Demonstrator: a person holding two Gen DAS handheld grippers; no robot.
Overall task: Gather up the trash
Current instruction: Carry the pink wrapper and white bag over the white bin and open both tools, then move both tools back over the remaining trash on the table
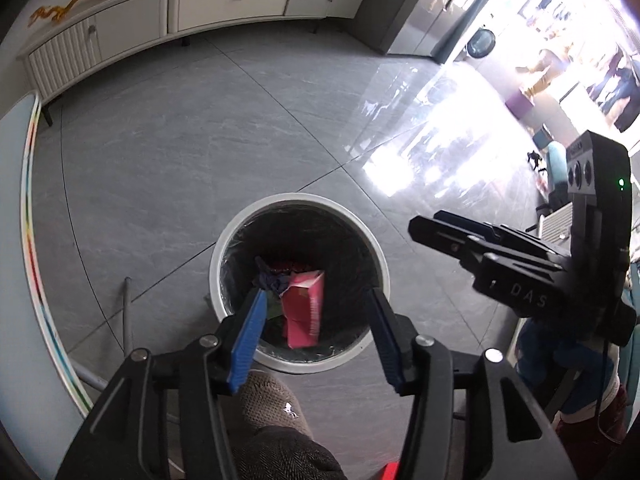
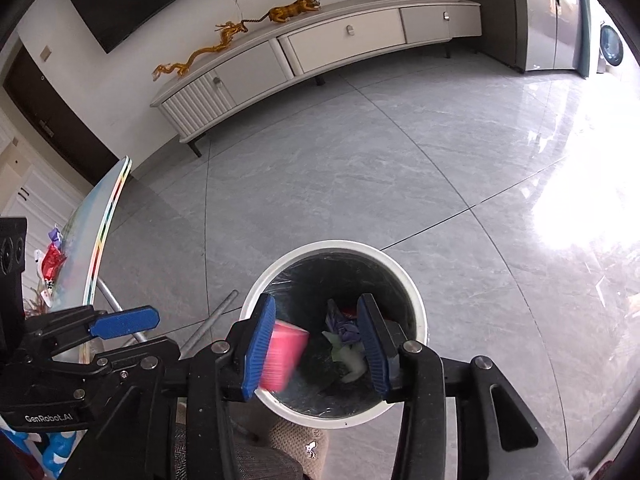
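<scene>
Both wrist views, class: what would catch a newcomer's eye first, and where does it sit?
The pink carton stands out first, blurred inside the black-lined white bin on the grey floor, between the open left gripper fingers. Next come the golden dragon and tiger figurines on the long white cabinet by the far wall.
</scene>
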